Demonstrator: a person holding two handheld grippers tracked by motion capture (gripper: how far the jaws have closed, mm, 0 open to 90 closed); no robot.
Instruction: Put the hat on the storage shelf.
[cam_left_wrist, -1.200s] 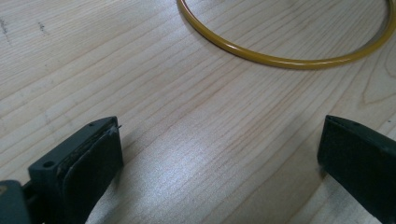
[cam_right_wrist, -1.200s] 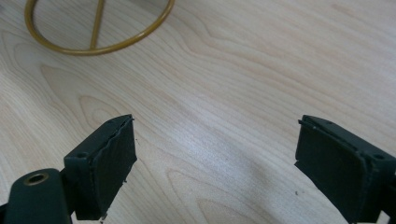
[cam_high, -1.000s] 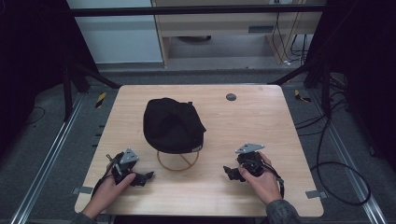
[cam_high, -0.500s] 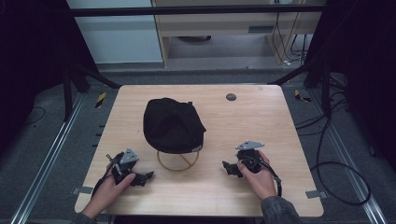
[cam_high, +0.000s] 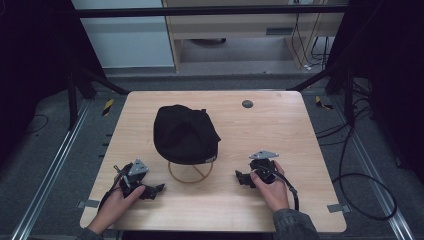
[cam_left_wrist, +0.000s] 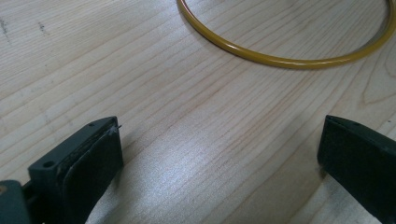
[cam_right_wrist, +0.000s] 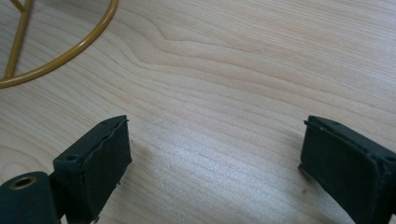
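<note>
Hands sit low on the wooden table (cam_high: 300, 125), one at each near corner, and each holds a claw. The left gripper (cam_high: 157, 189) lies at about seven o'clock from the table's middle. The right gripper (cam_high: 239, 177) lies at about five o'clock. Both point inward, toward the thing between them, so they look ready to reach for it from two sides.

That thing is a black cap (cam_high: 185, 132). It sits near the middle of the table on a yellow wire stand (cam_high: 190, 172). The stand holds the cap up off the wood, which keeps its round shape and leaves room to get under the edge. The ring of the stand pokes out from under the cap at six o'clock.

In the left gripper view the two black jaws stand far apart with bare wood between them. The yellow ring (cam_left_wrist: 280, 58) curves past at about one o'clock, near but not touching. In the right gripper view the jaws are also wide apart and hold nothing; they have just been opening a bit more. The ring (cam_right_wrist: 70, 51) shows there at about ten o'clock.

A small dark round spot (cam_high: 247, 104) sits on the table at about one o'clock, well apart from the cap.

My guess is that the wide claws are set for a grab.
</note>
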